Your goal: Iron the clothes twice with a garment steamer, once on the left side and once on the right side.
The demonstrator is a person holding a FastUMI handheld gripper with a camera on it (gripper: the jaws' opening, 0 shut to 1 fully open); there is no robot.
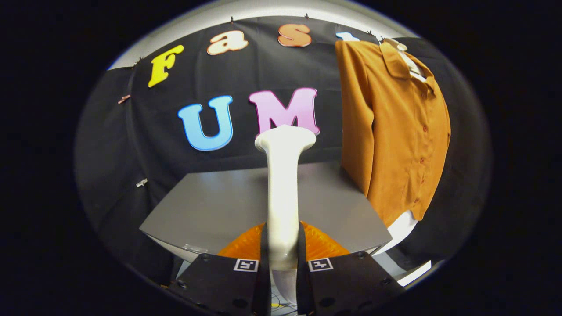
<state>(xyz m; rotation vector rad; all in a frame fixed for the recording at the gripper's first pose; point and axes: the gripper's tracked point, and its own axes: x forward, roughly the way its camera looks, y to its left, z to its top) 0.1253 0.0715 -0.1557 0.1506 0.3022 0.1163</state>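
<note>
The claw (283, 259) was clamped on the handle of one white garment steamer (283, 184), both fingers pressing its sides, so the steamer stood upright between them with its flared head pointing at the far wall. An orange part (322, 245) of unclear purpose showed just behind the fingers. One orange shirt (395, 131) hung to the right, beyond the grey desk (210, 206), well apart from the steamer head. The steamer looked rigid and smooth, likely top-heavy, so a grip low on the handle seemed sound but prone to slipping. The shirt appeared light and soft, likely to sway under the steamer head.
</note>
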